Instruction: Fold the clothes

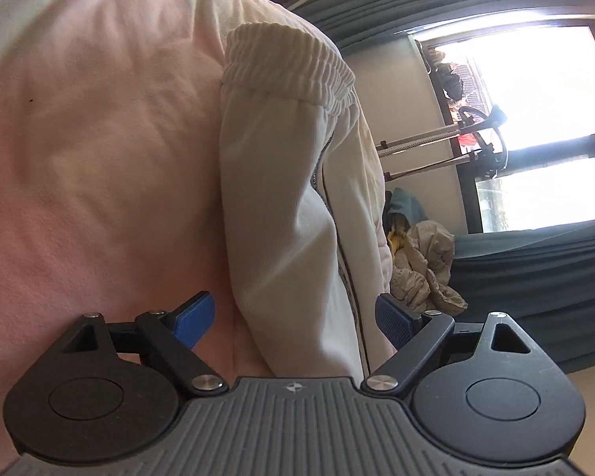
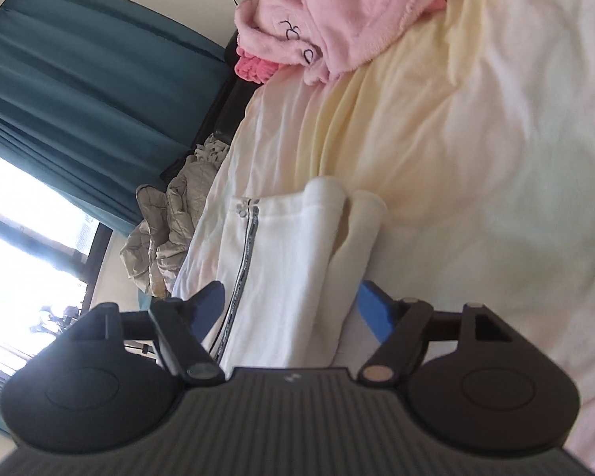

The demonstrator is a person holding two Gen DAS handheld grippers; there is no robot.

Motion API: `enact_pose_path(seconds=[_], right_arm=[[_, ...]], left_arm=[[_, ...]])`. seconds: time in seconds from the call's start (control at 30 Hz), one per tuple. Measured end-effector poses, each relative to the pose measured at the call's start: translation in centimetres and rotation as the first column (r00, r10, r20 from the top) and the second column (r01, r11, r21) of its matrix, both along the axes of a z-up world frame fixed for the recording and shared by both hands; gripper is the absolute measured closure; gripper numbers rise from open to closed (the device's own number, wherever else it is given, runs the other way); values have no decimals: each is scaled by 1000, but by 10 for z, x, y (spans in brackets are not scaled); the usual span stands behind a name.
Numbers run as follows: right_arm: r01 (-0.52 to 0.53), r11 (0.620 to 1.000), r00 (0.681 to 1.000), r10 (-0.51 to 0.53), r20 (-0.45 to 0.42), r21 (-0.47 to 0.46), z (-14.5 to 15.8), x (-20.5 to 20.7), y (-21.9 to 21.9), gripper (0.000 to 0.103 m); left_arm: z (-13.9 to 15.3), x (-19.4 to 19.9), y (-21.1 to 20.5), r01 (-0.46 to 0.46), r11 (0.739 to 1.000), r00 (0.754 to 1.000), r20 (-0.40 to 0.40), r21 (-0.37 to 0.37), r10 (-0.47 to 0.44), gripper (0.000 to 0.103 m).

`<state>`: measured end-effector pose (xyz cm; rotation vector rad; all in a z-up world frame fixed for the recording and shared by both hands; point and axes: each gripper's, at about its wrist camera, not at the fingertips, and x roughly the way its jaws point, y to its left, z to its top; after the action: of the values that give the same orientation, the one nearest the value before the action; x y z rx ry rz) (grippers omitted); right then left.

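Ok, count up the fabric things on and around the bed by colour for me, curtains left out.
White: 1, the zip garment lying between both open grippers
Pink: 1, the fluffy pink robe heaped further up the bed
Beige: 1, the quilted beige jacket crumpled beside the bed
Cream: 1, the bedcover itself
Total: 4

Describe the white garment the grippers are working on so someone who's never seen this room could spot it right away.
Start at the bed, covered in pale cream and pinkish bedding. Near its edge on the window side lies the white zip-up garment, folded into a long strip between the open left gripper and open right gripper. Unlike the fluffy pink robe farther up the bed, it is plain white with a dark-edged zipper and a ribbed elastic band.
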<state>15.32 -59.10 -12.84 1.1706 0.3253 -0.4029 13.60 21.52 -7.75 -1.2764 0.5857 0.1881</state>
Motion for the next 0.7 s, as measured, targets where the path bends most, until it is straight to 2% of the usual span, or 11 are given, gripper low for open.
enact_pose_path(seconds=[0.2, 0.27, 0.33, 0.43, 0.5, 0.57, 0.6, 0.67, 0.7], right_arm=[[-23, 998, 999, 25, 33, -51, -21, 27, -2, 27], [-30, 997, 998, 33, 44, -68, -27, 36, -3, 27], [-37, 996, 998, 42, 55, -85, -34, 45, -4, 28], [-48, 993, 996, 56, 71, -111, -45, 58, -5, 44], [-27, 991, 998, 35, 59, -133, -50, 65, -5, 64], [0, 988, 999, 7, 44, -154, -54, 70, -5, 79], [12, 987, 999, -5, 40, -161, -55, 70, -5, 84], [29, 981, 999, -24, 28, -191, -51, 69, -2, 90], [39, 978, 999, -35, 24, -206, -48, 67, 1, 93]], left_arm=[[-24, 29, 9, -41, 999, 999, 2, -30, 41, 15], [-27, 46, 6, -50, 999, 999, 14, 15, 50, 22], [-27, 63, 1, -52, 994, 999, 19, 91, 51, 24], [-28, 78, -4, -48, 983, 998, 48, 178, 40, 36], [-31, 82, -1, -66, 980, 997, 62, 189, 55, 48], [-34, 83, 2, -89, 980, 994, 75, 180, 77, 65], [-32, 82, 2, -97, 980, 993, 86, 177, 82, 68], [-22, 75, 3, -103, 979, 990, 113, 176, 84, 81], [-17, 72, 3, -106, 979, 988, 126, 176, 84, 83]])
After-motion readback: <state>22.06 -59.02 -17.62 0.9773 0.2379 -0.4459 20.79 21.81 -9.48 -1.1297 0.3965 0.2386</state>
